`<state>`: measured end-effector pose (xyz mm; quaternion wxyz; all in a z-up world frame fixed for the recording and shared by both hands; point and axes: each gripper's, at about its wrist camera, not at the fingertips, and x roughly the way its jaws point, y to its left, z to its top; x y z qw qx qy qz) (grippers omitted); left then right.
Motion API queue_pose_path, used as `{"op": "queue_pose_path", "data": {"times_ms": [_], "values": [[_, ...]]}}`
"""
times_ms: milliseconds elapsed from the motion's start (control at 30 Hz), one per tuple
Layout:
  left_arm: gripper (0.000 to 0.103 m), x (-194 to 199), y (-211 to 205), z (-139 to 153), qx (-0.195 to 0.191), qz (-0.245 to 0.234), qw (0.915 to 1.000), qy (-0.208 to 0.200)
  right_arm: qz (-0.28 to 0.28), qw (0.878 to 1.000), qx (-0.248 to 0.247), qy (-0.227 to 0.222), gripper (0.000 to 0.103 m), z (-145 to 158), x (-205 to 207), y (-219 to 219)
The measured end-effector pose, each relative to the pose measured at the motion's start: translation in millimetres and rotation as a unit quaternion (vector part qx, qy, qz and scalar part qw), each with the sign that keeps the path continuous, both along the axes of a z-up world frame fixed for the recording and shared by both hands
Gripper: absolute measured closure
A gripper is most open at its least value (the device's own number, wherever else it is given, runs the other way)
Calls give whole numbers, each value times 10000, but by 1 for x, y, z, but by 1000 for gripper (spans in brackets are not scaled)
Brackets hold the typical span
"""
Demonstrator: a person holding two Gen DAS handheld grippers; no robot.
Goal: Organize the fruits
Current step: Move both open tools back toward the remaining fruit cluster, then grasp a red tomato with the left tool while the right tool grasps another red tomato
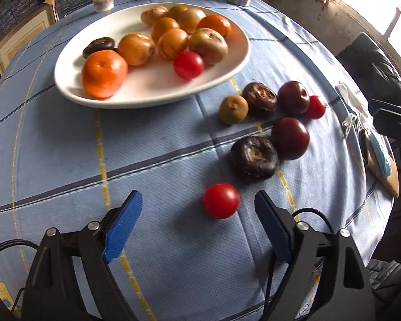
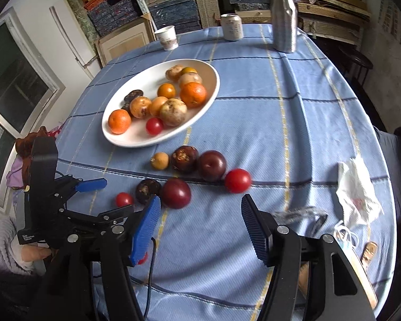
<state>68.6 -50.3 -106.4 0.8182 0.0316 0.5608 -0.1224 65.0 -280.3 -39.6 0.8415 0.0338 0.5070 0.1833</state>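
Nearest the left gripper [image 1: 197,214] lies a small red tomato [image 1: 221,200], on the blue cloth just ahead of the fingers and slightly toward the right one; the fingers stand wide apart with nothing between them. It is round, so no long axis matters. In my judgement the left hand is better placed for this tomato, needing only to shift a little right and drop.

The right gripper [image 2: 200,218], fingers apart and empty, points at bare cloth; a larger red tomato [image 2: 237,180] lies just beyond its right finger.

Beyond the small tomato sit a dark chestnut-like fruit [image 1: 254,157] and a plum [image 1: 290,137], touching, then three more loose fruits in a row.

Farthest from it is the white plate [image 1: 152,99], already holding oranges and other fruit, up and left on the tabletop [image 1: 53,160].
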Motion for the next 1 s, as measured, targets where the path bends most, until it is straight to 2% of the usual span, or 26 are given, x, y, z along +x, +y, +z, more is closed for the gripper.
{"op": "queue_pose_path", "data": {"times_ms": [67, 100, 133, 300, 500, 567, 667, 867, 1000], "values": [[21, -1, -2, -3, -33, -33, 10000, -11, -85, 10000, -17, 24, 39, -1, -3, -6], [24, -1, -3, -3, -86, -50, 9999, -35, -118, 9999, -24, 35, 39, -1, -5, -8], [32, -1, -3, -3, -124, -61, 9999, -51, -141, 9999, -30, 42, 39, -2, -6, -10], [36, 0, -3, -2, -144, -43, 9998, -148, -205, 9998, -50, 57, 39, -3, -12, -16], [48, -2, 3, -1, -122, -25, 9998, -168, -180, 9998, -35, 97, 39, -5, -14, -15], [55, -4, 5, 0, -170, -7, 9997, -172, -104, 9999, -29, 105, 39, -6, -15, -11], [65, -7, 5, 2, -231, -36, 9995, -189, 84, 9999, -20, 90, 39, -6, -16, -2], [65, -17, 16, 7, -211, 87, 9994, -266, 782, 9969, 49, 94, 39, -8, -23, 27], [66, -25, 30, 13, -171, 242, 9990, -337, 1691, 9855, -27, 98, 39, -16, -36, 63]]}}
